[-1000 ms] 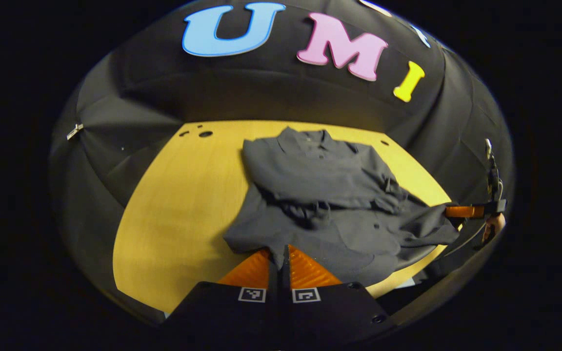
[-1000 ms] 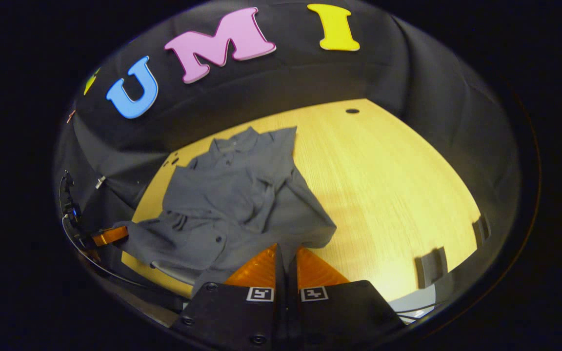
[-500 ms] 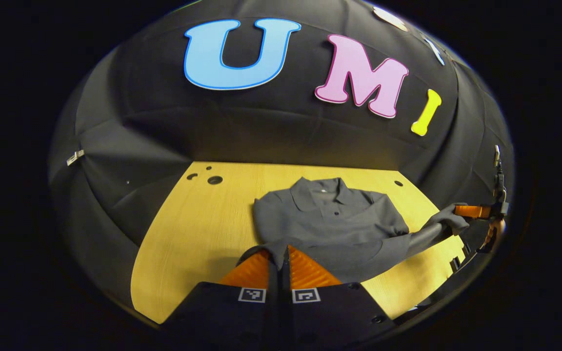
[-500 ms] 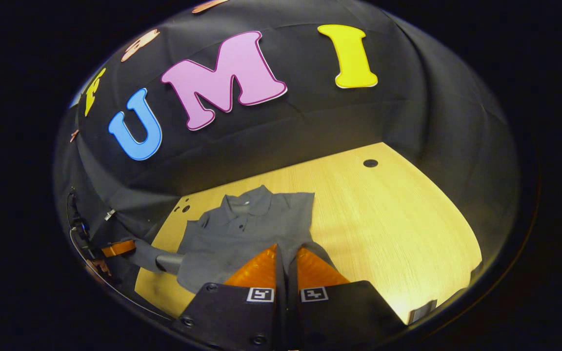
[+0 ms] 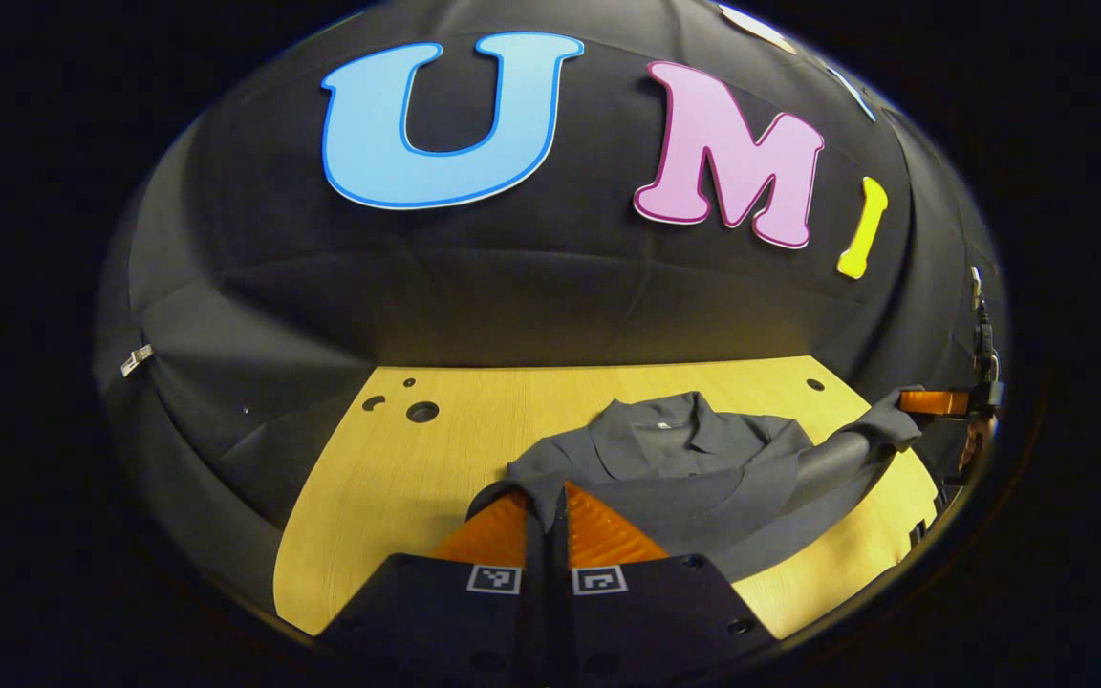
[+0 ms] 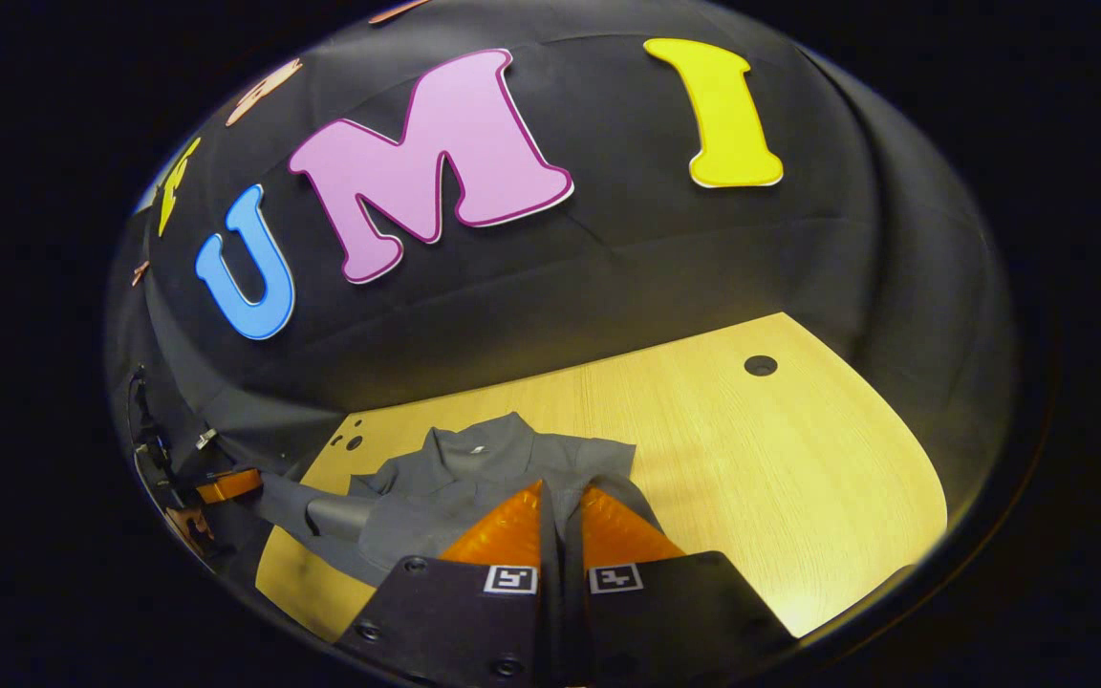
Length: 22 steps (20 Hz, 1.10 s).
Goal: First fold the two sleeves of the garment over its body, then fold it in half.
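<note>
The shirt [image 5: 694, 478] lies on the table [image 5: 398, 478], in the lower centre of the left gripper view, collar at the far side toward the wall. Its long axis runs from the collar, at the upper middle of the cloth, down toward the bottom of the frame, where the near edge is raised off the table. No sleeve hangs out past either side edge, so the sleeve folds appear done.

The left gripper [image 5: 547, 506] has both fingers pressed together on the near edge at the lower centre of the frame. In the right gripper view the right gripper [image 6: 560, 505] is clamped the same way on the near edge of the shirt [image 6: 474, 478], lower centre. In the left gripper view the other gripper shows at the right edge, with a fold of cloth stretched up to it.

Judgement: the step in hand is the fold in half. The collar lies straight ahead of both grippers, along the fingers, and neither is clearly nearer to it. The move calls for carrying the held edge forward over the body toward the collar, both grippers level, so the edge lands square.
</note>
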{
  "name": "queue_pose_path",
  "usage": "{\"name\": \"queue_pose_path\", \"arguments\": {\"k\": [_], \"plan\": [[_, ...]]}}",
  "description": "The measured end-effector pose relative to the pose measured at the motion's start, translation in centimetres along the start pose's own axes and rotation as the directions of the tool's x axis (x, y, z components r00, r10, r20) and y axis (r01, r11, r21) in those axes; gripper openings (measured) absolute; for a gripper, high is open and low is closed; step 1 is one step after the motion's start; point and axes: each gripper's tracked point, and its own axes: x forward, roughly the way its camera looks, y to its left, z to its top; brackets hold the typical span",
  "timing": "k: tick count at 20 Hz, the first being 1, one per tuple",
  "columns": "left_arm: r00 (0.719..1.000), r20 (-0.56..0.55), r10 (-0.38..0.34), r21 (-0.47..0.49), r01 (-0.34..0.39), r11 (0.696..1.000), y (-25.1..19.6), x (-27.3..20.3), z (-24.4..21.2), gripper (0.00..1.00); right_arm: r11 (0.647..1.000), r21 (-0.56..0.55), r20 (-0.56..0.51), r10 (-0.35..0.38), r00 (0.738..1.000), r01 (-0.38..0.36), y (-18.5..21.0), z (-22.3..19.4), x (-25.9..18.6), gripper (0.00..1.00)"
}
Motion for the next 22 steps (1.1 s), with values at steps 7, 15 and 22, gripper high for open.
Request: {"name": "queue_pose_path", "arguments": {"k": [7,15,22], "plan": [[0.998,0.013,0.061,0.009,-0.062,0.998,0.6,8.0,-0.1,0.05,1.000,-0.025,-0.020,-0.011,1.000,0.010,-1.6,0.0,8.4,0.05],[0.996,-0.019,0.091,0.035,-0.090,0.995,1.0,15.2,-2.6,0.05,0.998,-0.056,-0.067,-0.040,0.997,0.037,-4.1,-3.3,15.9,0.05],[0.990,-0.050,0.135,0.033,-0.133,0.991,1.4,17.8,-4.8,0.07,0.994,-0.065,-0.110,-0.095,0.989,0.088,-6.1,-5.8,18.3,0.18]]}}
